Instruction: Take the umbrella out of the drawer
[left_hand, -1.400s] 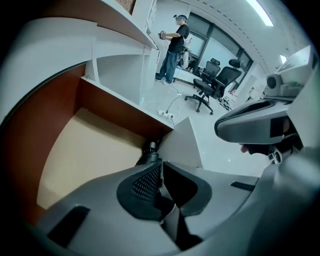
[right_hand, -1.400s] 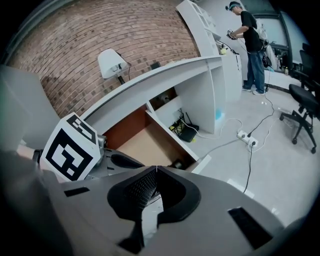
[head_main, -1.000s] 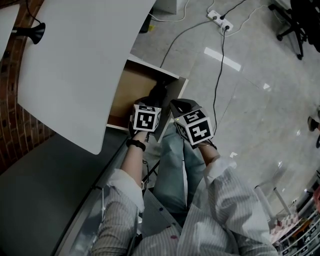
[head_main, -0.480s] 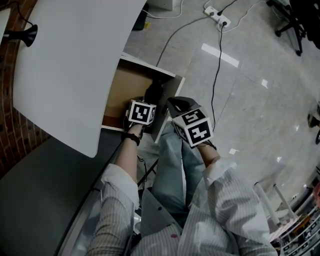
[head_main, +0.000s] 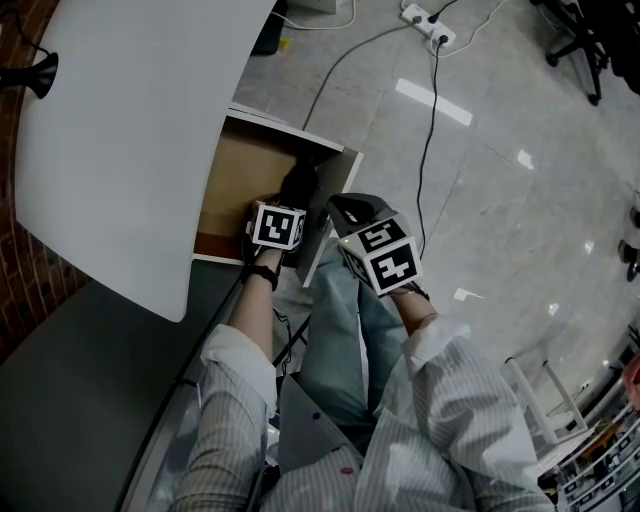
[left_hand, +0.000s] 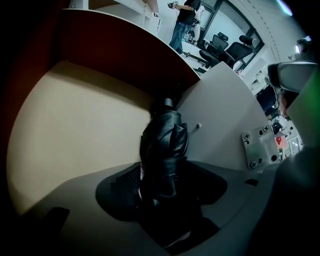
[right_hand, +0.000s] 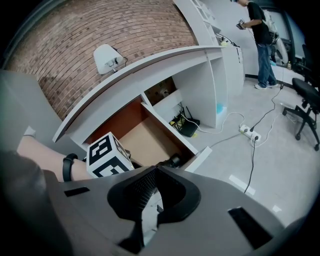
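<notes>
Head view, looking steeply down: a person stands at a white tabletop (head_main: 130, 130) with a drawer (head_main: 240, 185) pulled out from under it.

The drawer is already open, so that part is done. The umbrella (left_hand: 162, 145) has not come out yet. It is black, folded and strapped shut, and it lies on the drawer's tan bottom along the inside of the white front panel. Nothing else shows in the drawer, and the rest of its bottom is bare.

The left tongs (left_hand: 161, 192) point down into the drawer, and their jaws have just been opening. In the left gripper view they stand spread wide with the umbrella between them, and the pads do not appear to press on it. My reading is that the grasp is just being set up. What is left is to close on the umbrella, lift it clear of the drawer's walls and bring it out.

The right tongs (right_hand: 152, 187) hang outside the drawer, beside its front panel. Their tips are pressed together and nothing is between them.
</notes>
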